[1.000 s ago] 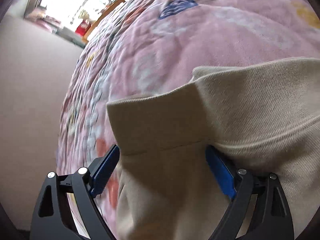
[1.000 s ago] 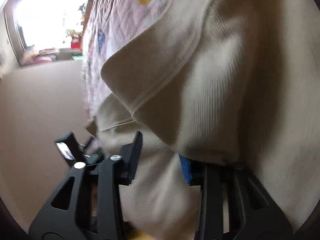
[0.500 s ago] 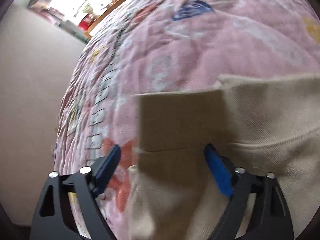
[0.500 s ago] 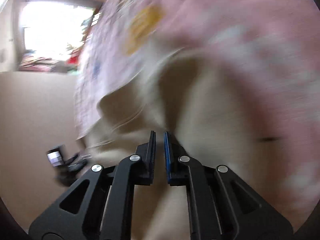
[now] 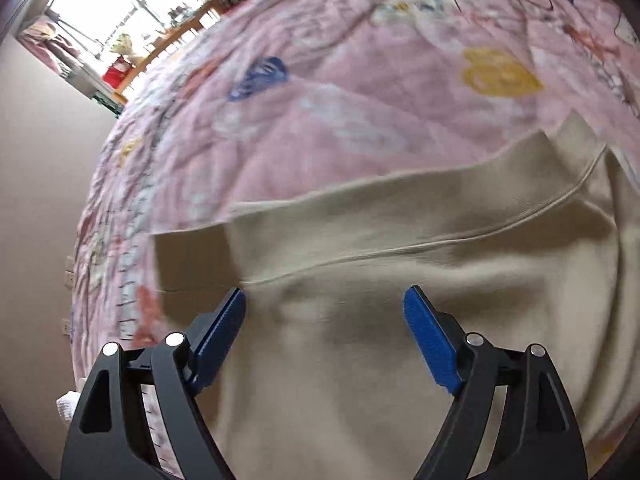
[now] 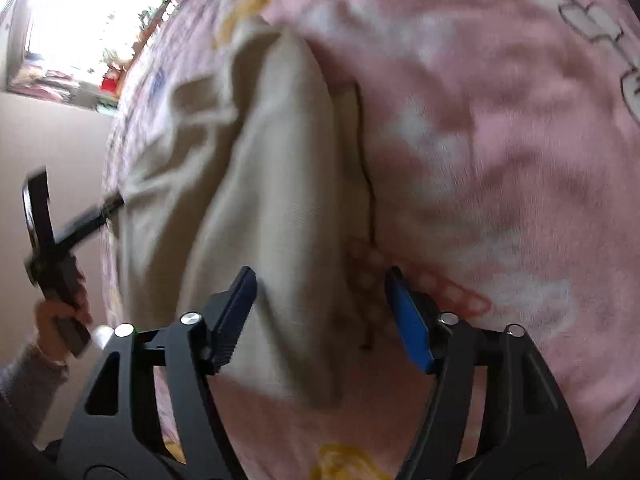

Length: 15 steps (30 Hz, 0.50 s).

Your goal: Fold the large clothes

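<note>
A large beige garment (image 5: 400, 240) lies on a pink patterned quilt (image 5: 320, 100), its seamed hem running across the left wrist view. My left gripper (image 5: 324, 296) hovers over it, jaws wide and opening, pads clear of the cloth. In the right wrist view a long beige fold (image 6: 280, 160) lies on the quilt (image 6: 500, 160). My right gripper (image 6: 322, 276) straddles the near end of that fold; its jaws are opening and neither pad presses on it. At the left edge a person's hand (image 6: 60, 312) holds the other gripper's handle.
The bed's left side drops off beside a plain beige wall (image 5: 40, 200) with sockets (image 5: 68, 276). A bright window (image 5: 120, 12) and a shelf with a red object (image 5: 116, 74) are beyond the far end of the bed.
My right gripper was shut on the beige cloth and has opened, letting the fold drop onto the quilt. Both grippers have pulled back. The raised hem corner under the left gripper now lies flatter.
</note>
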{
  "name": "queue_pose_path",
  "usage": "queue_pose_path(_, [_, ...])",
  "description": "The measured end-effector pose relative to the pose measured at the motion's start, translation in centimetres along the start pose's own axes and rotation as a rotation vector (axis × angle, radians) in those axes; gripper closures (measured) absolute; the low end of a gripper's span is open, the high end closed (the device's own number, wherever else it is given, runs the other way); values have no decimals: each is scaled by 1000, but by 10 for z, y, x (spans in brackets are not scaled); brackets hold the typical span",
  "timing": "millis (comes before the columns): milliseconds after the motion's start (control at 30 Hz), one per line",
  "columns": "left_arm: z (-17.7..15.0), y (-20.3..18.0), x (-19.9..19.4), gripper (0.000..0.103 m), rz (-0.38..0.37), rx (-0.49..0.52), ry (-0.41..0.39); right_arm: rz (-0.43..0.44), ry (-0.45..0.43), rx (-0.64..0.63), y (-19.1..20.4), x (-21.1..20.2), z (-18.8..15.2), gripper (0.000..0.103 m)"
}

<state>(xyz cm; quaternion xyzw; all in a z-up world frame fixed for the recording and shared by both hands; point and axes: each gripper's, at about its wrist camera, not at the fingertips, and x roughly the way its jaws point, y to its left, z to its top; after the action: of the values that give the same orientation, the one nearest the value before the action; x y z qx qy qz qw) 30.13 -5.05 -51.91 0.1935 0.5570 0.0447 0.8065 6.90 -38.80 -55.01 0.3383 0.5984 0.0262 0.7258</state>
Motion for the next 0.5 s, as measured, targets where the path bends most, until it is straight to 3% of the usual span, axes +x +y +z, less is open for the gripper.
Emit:
queue_pose_path(100, [5,-11,27,24,24,-9,63,53,44,-4,2,12,3,37])
queue_pose_path(133, [5,-12,34,23,23,-23,77,73,19,-34,6,7,3,38])
queue_pose_path(167, [5,-11,38,17,22,-34,86,51,-16,-93,13,2,1,55])
queue_pose_path(200, [4,-10,45,14,37,-43,98,5,-27,-161,19,0,1,80])
queue_pose_path(300, [3,-7,52,7,43,-72,110,-6,11,-143,18,0,-6,92])
queue_pose_path(500, [10,10,61,7,-5,-115,129,-95,1,-131,-10,-25,-29,97])
